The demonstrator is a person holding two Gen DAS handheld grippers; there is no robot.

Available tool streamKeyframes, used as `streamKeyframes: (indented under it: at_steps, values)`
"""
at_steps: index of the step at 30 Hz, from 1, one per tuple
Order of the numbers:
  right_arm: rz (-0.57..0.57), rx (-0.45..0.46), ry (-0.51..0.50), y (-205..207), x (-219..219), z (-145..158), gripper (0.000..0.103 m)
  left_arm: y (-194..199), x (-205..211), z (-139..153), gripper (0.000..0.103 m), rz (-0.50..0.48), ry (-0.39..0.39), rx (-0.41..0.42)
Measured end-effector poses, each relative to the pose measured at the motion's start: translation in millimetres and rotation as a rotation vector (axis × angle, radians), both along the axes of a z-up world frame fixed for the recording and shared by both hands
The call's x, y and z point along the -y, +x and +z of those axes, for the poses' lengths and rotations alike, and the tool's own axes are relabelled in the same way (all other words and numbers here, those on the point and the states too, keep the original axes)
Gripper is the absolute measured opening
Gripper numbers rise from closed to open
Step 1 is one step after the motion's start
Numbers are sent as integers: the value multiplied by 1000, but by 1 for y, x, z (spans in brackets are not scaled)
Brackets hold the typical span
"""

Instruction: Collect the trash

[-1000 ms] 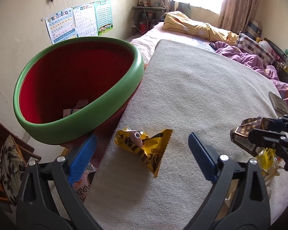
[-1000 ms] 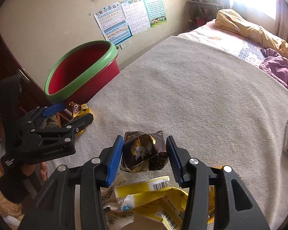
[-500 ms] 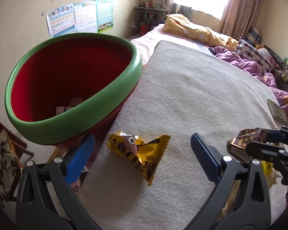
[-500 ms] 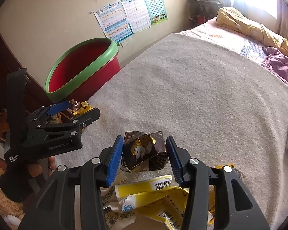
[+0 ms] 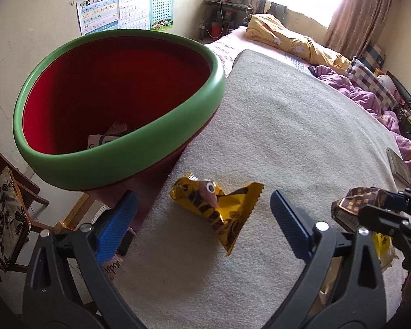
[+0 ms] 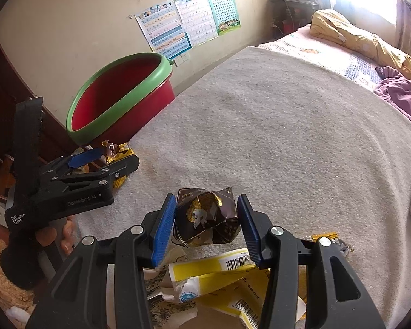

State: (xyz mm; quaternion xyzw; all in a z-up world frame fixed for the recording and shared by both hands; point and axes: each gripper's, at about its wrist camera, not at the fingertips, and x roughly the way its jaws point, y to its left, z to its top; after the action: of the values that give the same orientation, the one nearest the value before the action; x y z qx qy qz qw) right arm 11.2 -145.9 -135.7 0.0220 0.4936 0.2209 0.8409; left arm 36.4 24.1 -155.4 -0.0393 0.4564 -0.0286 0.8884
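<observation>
Beige towel-covered bed (image 5: 287, 126) beside the green-rimmed red plastic bin (image 5: 117, 161): your left gripper (image 5: 202, 216) spreads wide around the yellow foil snack wrapper (image 5: 219, 205), your right gripper (image 6: 207, 219) clamps the crumpled brown foil wrapper (image 6: 205, 216)

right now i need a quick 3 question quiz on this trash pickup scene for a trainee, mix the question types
1. True or false: the right gripper is shut on the brown wrapper.
2. Multiple choice: the yellow snack wrapper lies
A) inside the bin
B) on the grey blanket, between the open fingers of the left gripper
C) on the chair cushion
3. Fill in: the red bin has a ____ rim.

Key
1. True: both blue pads press its sides.
2. B; it lies beside the bin, near the blanket edge.
3. green
</observation>
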Motion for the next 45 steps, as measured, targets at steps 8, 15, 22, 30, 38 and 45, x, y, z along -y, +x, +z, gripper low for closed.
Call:
streamKeyframes:
  at_steps: [8, 15, 22, 30, 38, 45]
  values:
    - [6, 5, -8, 0, -5, 0, 46, 6, -1, -3, 50, -12, 29, -13]
    - [-28, 31, -3, -1, -2, 8, 46, -1, 7, 11, 46, -63, 50, 19]
    - [-54, 77, 11, -1, -8, 22, 45, -5, 13, 40, 46, -119, 61, 95]
    - [-56, 91, 18, 4, -25, 31, 45, -5, 2, 64, 46, -140, 60, 155]
    - [-58, 111, 19, 13, -47, 43, 45, 0, -19, 73, 46, -133, 51, 176]
    - [-67, 117, 22, 14, -65, 46, 45, 8, -31, 70, 46, -151, 45, 166]
